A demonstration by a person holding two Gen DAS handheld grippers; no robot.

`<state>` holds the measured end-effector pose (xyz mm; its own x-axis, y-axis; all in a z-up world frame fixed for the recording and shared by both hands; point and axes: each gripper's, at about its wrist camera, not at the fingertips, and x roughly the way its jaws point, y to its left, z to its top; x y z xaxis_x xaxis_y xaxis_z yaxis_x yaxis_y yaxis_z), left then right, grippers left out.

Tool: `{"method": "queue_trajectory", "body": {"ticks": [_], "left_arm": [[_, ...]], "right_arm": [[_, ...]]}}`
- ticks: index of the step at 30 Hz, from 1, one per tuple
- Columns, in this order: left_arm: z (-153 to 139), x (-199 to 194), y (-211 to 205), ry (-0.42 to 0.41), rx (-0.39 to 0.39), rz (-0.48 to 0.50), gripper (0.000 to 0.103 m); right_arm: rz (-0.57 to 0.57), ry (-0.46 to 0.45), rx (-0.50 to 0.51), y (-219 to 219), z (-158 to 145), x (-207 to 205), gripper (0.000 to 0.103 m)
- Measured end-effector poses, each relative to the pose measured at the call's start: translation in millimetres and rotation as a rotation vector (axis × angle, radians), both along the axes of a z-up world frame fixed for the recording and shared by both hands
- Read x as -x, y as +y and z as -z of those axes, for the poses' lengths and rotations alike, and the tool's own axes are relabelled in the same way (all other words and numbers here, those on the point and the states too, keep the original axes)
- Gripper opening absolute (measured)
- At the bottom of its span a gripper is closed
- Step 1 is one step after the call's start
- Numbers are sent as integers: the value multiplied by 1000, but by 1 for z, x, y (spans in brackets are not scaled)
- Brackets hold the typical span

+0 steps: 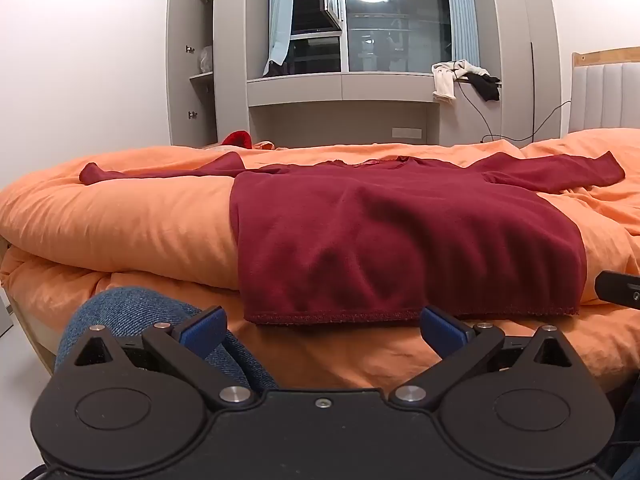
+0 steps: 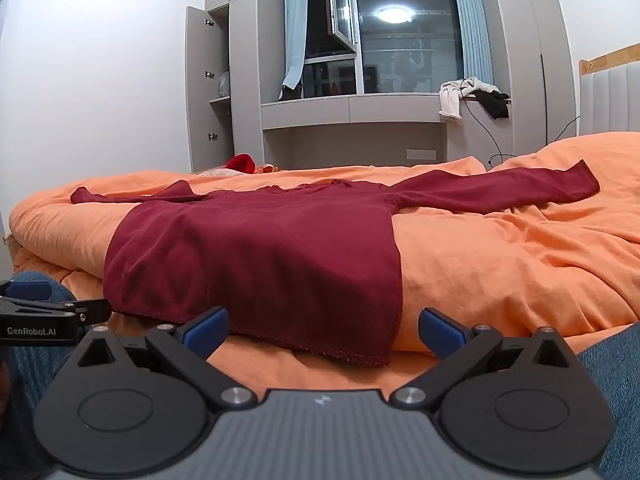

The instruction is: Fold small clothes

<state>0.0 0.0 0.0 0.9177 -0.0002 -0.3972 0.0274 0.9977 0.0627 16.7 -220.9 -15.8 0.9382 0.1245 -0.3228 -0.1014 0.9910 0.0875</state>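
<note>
A dark red long-sleeved top (image 1: pixel 400 232) (image 2: pixel 256 256) lies flat on the orange duvet (image 1: pixel 120 224) (image 2: pixel 500 264), sleeves spread left and right, hem toward me at the bed's near edge. My left gripper (image 1: pixel 324 326) stands open just short of the hem, nothing between its blue pads. My right gripper (image 2: pixel 324 330) is open too, in front of the hem's right corner, not touching the cloth. The left gripper's body (image 2: pixel 40 316) shows at the left edge of the right wrist view. A tip of the right gripper (image 1: pixel 618 290) shows at the right edge of the left wrist view.
A person's knees in blue jeans (image 1: pixel 132 316) (image 2: pixel 616 368) sit beside the grippers. Behind the bed stand grey cupboards (image 1: pixel 192 64), a window (image 1: pixel 396 20) and a ledge with white and black clothes (image 1: pixel 464 78). A red item (image 1: pixel 238 138) lies beyond the far bed edge.
</note>
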Motion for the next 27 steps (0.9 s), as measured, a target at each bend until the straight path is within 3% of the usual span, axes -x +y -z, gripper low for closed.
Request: {"method": "queue_trajectory", "body": {"ticks": [27], "left_arm": [[0,0,1,6,17,2,102]], "right_arm": [[8,16,-5,-3,1,0,103]]}}
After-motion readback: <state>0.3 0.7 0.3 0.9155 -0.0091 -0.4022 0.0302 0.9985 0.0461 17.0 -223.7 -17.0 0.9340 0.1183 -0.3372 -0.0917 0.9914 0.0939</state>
